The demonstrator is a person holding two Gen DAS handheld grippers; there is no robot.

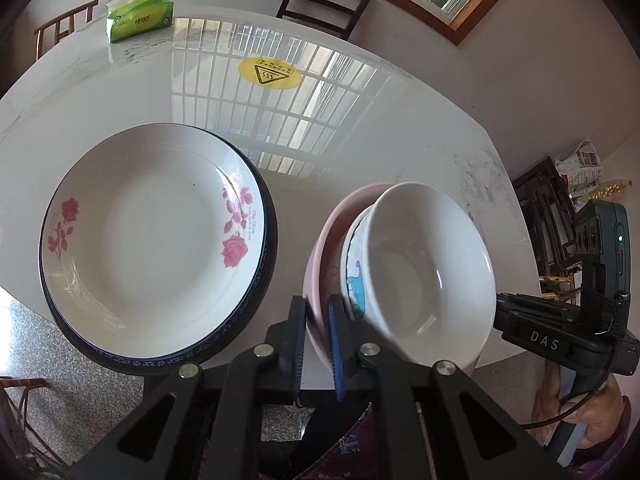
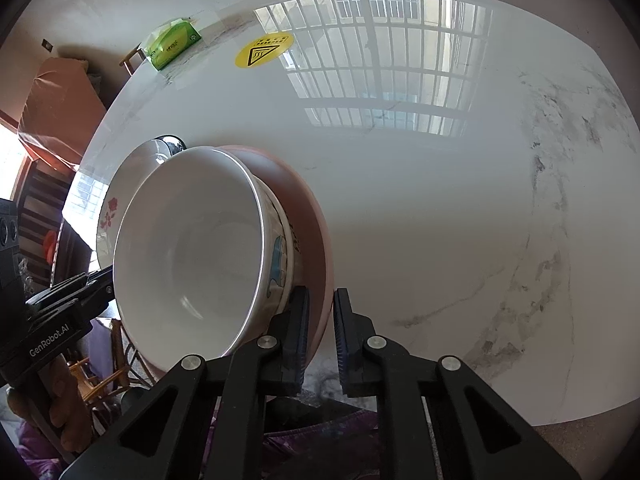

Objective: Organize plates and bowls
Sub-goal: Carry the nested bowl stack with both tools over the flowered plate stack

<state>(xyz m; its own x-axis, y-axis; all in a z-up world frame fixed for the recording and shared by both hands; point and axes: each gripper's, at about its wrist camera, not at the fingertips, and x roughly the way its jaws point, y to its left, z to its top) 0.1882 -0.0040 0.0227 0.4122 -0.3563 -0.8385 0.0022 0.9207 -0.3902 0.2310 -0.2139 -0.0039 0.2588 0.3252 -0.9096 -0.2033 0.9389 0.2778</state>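
Nearby, pink bowl [image 1: 320,280] rim pinched at table [image 2: 400,200] edge, open marble beyond

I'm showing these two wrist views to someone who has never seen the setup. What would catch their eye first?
Probably the white bowl nested in a pink bowl near the marble table's front edge, with the left gripper and right gripper both clamped on the pink rim from opposite sides. Next, the rose-patterned plate stacked on a dark-rimmed plate to the left. Farther back sit a yellow warning sticker and a green tissue pack.
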